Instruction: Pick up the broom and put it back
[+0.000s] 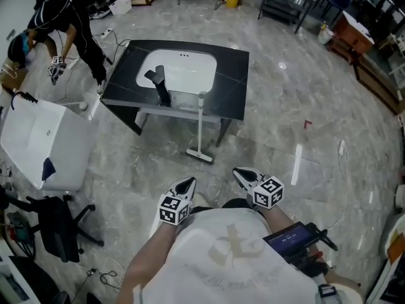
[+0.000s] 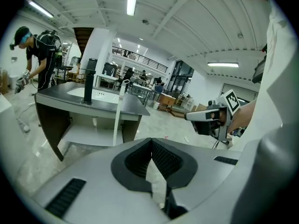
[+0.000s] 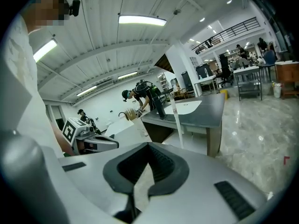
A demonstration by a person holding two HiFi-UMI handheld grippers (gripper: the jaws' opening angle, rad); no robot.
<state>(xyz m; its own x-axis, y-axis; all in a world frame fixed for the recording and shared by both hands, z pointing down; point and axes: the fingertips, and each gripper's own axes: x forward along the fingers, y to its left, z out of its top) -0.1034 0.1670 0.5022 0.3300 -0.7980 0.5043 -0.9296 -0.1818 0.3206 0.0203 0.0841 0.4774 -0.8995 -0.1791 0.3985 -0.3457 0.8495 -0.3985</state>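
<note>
The broom (image 1: 200,128) has a white handle and a flat white head on the floor. It leans upright against the front edge of a black counter (image 1: 234,81) with a white sink. It also shows in the left gripper view as a white broom pole (image 2: 117,118), and as a pole (image 3: 177,120) in the right gripper view. My left gripper (image 1: 188,182) (image 2: 152,141) and right gripper (image 1: 240,173) (image 3: 148,146) are held close to my body, well short of the broom. Both are shut with nothing between the pads.
A black faucet (image 1: 162,88) stands on the counter behind the broom's handle. A person in black (image 1: 66,21) bends over at the back left. A white tub (image 1: 44,141) and a black office chair (image 1: 57,228) stand at the left. Tables line the far side.
</note>
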